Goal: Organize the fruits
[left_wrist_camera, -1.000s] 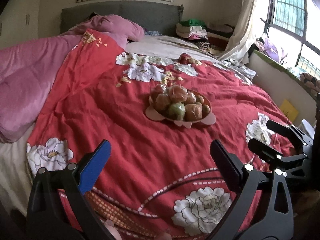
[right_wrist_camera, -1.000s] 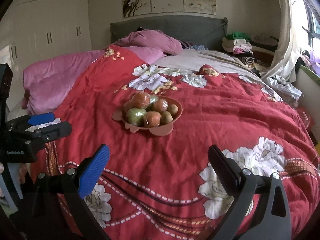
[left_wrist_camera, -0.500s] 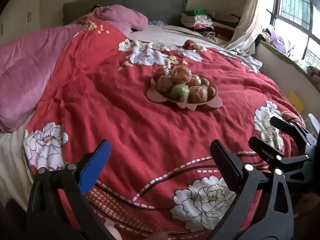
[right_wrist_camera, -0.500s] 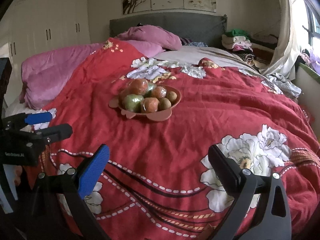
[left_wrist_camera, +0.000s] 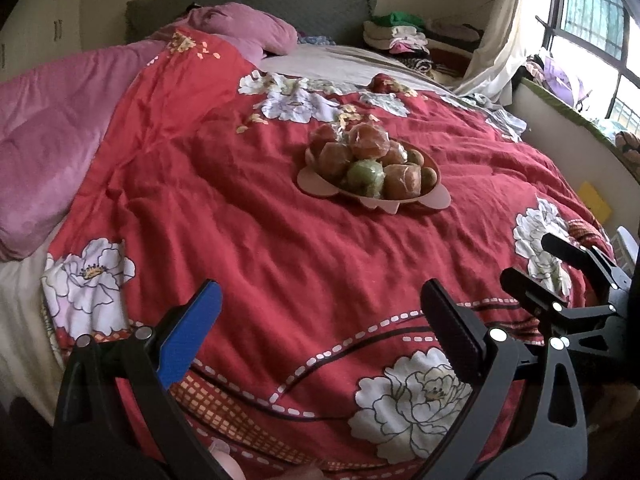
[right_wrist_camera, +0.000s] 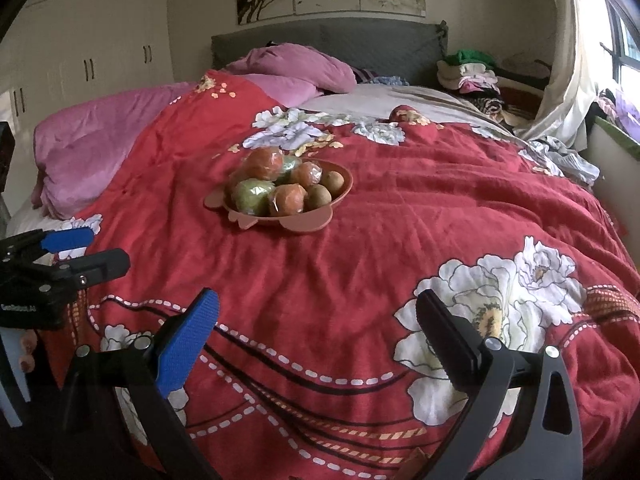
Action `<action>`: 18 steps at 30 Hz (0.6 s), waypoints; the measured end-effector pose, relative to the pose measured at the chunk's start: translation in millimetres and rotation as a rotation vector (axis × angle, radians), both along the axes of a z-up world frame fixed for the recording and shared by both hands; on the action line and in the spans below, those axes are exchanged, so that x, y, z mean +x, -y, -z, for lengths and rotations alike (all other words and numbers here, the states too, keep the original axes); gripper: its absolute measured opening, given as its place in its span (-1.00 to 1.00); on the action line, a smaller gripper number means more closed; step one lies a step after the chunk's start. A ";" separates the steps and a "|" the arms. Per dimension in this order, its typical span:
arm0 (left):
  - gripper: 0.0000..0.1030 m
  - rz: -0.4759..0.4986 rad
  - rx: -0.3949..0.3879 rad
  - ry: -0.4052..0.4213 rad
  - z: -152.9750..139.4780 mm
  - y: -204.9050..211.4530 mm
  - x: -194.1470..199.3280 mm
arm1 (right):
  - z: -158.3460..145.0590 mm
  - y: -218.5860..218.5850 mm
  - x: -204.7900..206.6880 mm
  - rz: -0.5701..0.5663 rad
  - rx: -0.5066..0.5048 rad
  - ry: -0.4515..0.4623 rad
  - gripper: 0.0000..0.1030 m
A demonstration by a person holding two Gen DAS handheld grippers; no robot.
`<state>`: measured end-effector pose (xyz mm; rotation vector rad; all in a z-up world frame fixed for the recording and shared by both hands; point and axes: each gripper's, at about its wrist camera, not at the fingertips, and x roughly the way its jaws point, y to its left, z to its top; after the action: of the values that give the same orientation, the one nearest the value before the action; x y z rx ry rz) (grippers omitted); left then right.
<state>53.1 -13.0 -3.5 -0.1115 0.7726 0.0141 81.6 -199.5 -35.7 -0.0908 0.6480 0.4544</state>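
The bed (right_wrist_camera: 400,248) fills nearly everything ahead of my tongs, spread with a red floral quilt (left_wrist_camera: 280,240) that runs from under both pairs up toward the grey headboard (right_wrist_camera: 328,40). Past my left tongs, off to their left, lies a pink blanket (left_wrist_camera: 44,140), and a pink pillow (right_wrist_camera: 296,64) sits far ahead against the headboard. White wardrobes (right_wrist_camera: 88,40) stand beyond that on the left; a curtain (right_wrist_camera: 564,80) and window (left_wrist_camera: 592,12) are off to the right of my right tongs. A pile of folded clothes (right_wrist_camera: 468,72) sits far ahead and right.

Well ahead of both tongs, in the middle of the quilt, rests a pink plate (left_wrist_camera: 436,200) heaped with fruits (right_wrist_camera: 280,184), several wrapped in clear film; I cannot tell exactly what kinds they are.

My left tongs (left_wrist_camera: 320,320) are spread wide over the quilt with nothing between them. My right tongs (right_wrist_camera: 316,324) are equally wide apart and empty. Each pair shows at the edge of the other's view, partly cut off by the frame.
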 end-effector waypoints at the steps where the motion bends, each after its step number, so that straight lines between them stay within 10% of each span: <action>1: 0.81 -0.001 -0.005 -0.001 0.2 -0.5 0.0 | 0.2 0.0 -0.3 0.000 -0.001 0.000 0.91; 18: 0.81 -0.012 0.002 -0.006 -2.3 -2.4 -1.1 | 2.4 2.0 1.8 0.007 -0.002 -0.013 0.91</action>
<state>51.9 -10.6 -1.3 -0.1137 0.7783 0.0264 83.4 -201.5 -38.1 -0.0875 0.6609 0.4477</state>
